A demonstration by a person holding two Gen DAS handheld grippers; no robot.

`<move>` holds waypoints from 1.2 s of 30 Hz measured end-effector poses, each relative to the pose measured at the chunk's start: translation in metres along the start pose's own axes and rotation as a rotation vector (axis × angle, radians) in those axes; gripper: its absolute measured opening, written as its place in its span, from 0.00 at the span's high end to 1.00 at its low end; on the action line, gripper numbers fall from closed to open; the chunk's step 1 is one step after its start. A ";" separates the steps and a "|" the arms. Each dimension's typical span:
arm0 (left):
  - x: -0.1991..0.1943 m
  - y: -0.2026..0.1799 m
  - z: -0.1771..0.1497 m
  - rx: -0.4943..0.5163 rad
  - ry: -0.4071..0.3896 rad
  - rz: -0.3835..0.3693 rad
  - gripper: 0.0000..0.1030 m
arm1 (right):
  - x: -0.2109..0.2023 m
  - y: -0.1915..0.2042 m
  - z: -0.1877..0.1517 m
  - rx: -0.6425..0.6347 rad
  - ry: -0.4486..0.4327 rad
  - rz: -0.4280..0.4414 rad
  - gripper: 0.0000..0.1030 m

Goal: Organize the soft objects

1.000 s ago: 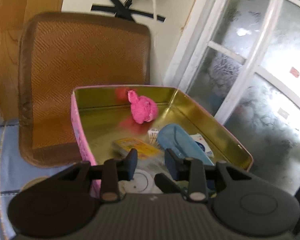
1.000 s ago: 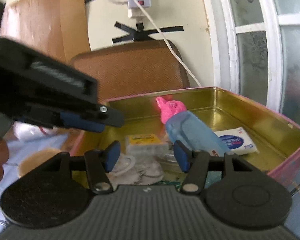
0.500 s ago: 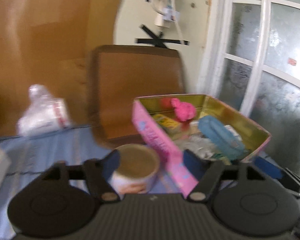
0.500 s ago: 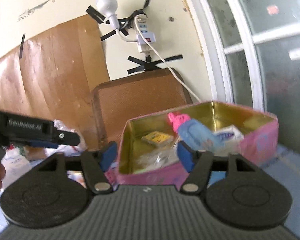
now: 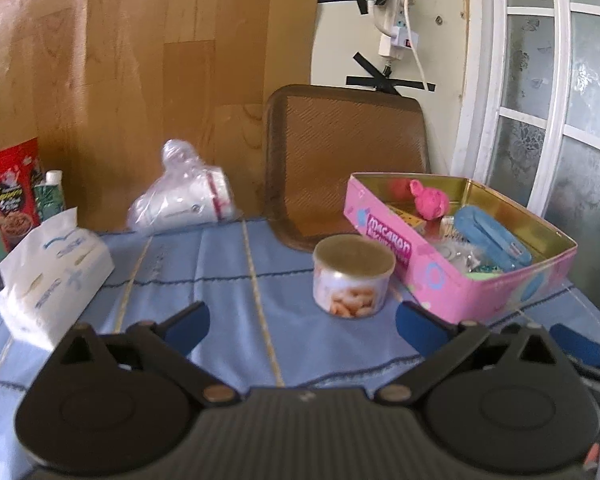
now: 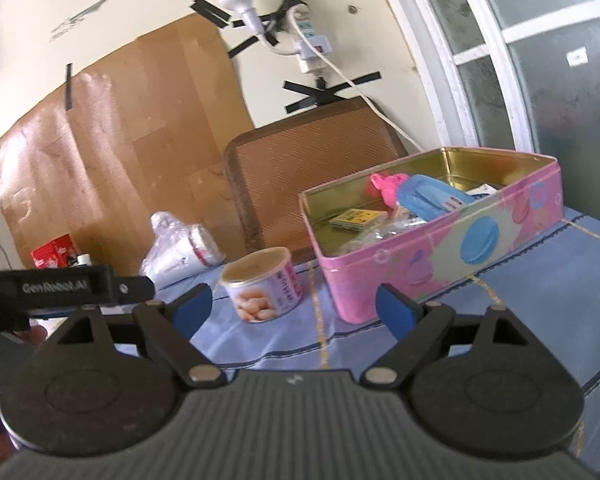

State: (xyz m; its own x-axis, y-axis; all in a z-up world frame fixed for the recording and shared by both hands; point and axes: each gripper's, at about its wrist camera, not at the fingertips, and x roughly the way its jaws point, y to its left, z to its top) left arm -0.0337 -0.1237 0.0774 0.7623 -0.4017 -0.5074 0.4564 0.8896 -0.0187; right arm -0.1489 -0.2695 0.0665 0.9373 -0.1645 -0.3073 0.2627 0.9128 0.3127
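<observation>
We hold both grippers spread wide with nothing between the fingers: the left gripper (image 5: 302, 326) and the right gripper (image 6: 293, 307) hover above the blue tablecloth (image 5: 220, 256).

The largest soft thing left out is the tissue pack (image 5: 54, 270), well off beyond our left gripper's left finger. We judge it light and squashy, its plastic wrap a little slippery, so we would pinch it across the narrow middle, not by the loose top sheet. Farther ahead of that same finger lies the bagged roll (image 5: 182, 200), crinkly and light; the firm roll inside looks a better hold than the loose film.

The pink tin (image 5: 452, 276) stands ahead of and beyond the right finger in each view, lid off. In it we see a blue pouch (image 5: 488, 236), a pink plush (image 5: 428, 200), a yellow packet (image 6: 354, 217) and some clear wrapping; the far corner is partly hidden.

The small can (image 5: 354, 276) sits straight ahead between our left gripper's fingers, just beside the tin; it is rigid.
</observation>
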 end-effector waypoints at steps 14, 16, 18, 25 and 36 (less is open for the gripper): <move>-0.022 0.007 -0.018 0.035 -0.035 0.089 0.00 | -0.009 0.025 -0.006 -0.059 0.002 0.021 0.10; -0.023 0.007 -0.020 0.043 -0.037 0.088 0.00 | -0.009 0.025 -0.007 -0.060 0.005 0.023 0.10; -0.023 0.007 -0.021 0.046 -0.033 0.084 0.00 | -0.009 0.025 -0.007 -0.056 0.011 0.022 0.10; -0.018 0.007 -0.025 0.039 -0.001 0.056 0.00 | -0.002 0.017 -0.009 -0.021 0.046 0.012 0.10; -0.005 -0.002 -0.032 0.082 0.059 0.073 0.00 | 0.005 0.011 -0.015 0.017 0.082 0.000 0.08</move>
State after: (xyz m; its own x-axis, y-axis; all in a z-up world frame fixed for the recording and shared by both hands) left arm -0.0531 -0.1169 0.0524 0.7676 -0.3215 -0.5544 0.4387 0.8942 0.0889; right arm -0.1450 -0.2548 0.0554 0.9156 -0.1328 -0.3795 0.2672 0.9063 0.3275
